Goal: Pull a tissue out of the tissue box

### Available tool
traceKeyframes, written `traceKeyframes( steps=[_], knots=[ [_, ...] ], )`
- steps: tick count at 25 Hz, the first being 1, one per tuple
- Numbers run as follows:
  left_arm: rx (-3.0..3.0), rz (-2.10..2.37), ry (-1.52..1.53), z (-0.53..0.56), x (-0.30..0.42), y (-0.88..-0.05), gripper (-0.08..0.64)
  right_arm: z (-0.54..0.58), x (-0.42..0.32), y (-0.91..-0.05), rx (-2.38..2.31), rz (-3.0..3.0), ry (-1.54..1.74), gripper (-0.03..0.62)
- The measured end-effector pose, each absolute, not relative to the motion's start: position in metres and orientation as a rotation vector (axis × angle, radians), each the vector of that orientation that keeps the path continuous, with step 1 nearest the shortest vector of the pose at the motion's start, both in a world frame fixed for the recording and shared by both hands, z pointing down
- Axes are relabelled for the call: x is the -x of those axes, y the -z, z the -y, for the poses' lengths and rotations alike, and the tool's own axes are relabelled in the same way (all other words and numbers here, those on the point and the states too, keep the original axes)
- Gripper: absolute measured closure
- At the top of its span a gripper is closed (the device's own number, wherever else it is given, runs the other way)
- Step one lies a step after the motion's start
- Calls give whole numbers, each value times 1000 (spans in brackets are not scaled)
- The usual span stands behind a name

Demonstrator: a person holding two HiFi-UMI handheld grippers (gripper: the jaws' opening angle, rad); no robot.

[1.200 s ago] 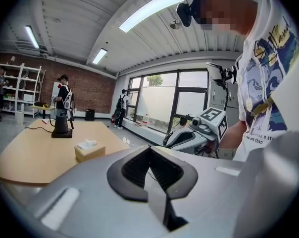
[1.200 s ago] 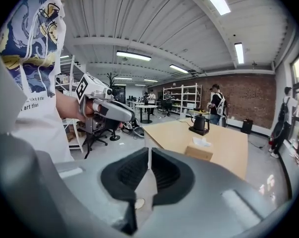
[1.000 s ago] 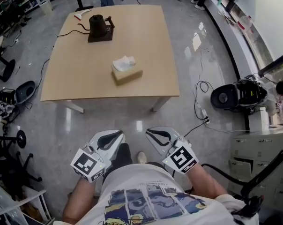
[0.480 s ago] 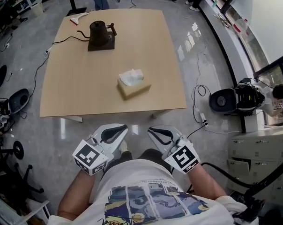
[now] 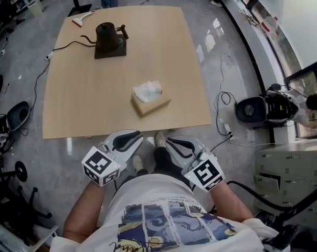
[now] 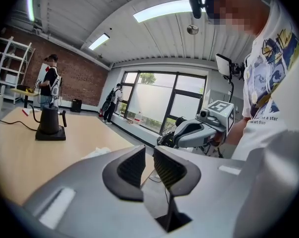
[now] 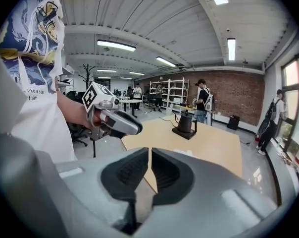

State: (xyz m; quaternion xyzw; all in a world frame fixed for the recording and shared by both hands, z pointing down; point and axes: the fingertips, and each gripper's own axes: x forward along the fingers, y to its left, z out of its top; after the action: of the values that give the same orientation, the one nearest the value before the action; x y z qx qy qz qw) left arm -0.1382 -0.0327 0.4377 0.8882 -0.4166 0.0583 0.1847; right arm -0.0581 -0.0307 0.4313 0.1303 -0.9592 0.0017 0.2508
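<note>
On the table (image 5: 80, 109), kettle (image 5: 109, 35) behind tissue box (image 5: 151, 104).

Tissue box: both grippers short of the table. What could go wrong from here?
1. The tissue box stands loose by the near edge of the table; a one-gripper pull could lift or drag it off.
2. On the left gripper the jaws are opening, nothing between them; on the right gripper they look shut. A shallow pinch on the tissue might tear it.
</note>
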Motion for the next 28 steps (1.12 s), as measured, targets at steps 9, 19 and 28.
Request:
traceKeyframes(
  steps=[9, 19, 28],
  knots=[
    [-2332, 1229, -208, 119, 164, -478, 469, 108, 51, -437, -317, 2618, -24, 571],
    [-2140, 1270, -270, 208, 206, -542, 392, 182, 42, -448, -266, 2610, -46, 571],
    [-1993, 1191, -267, 244, 217, -602, 321, 218, 23, -459, -251, 2594, -73, 571]
  ],
)
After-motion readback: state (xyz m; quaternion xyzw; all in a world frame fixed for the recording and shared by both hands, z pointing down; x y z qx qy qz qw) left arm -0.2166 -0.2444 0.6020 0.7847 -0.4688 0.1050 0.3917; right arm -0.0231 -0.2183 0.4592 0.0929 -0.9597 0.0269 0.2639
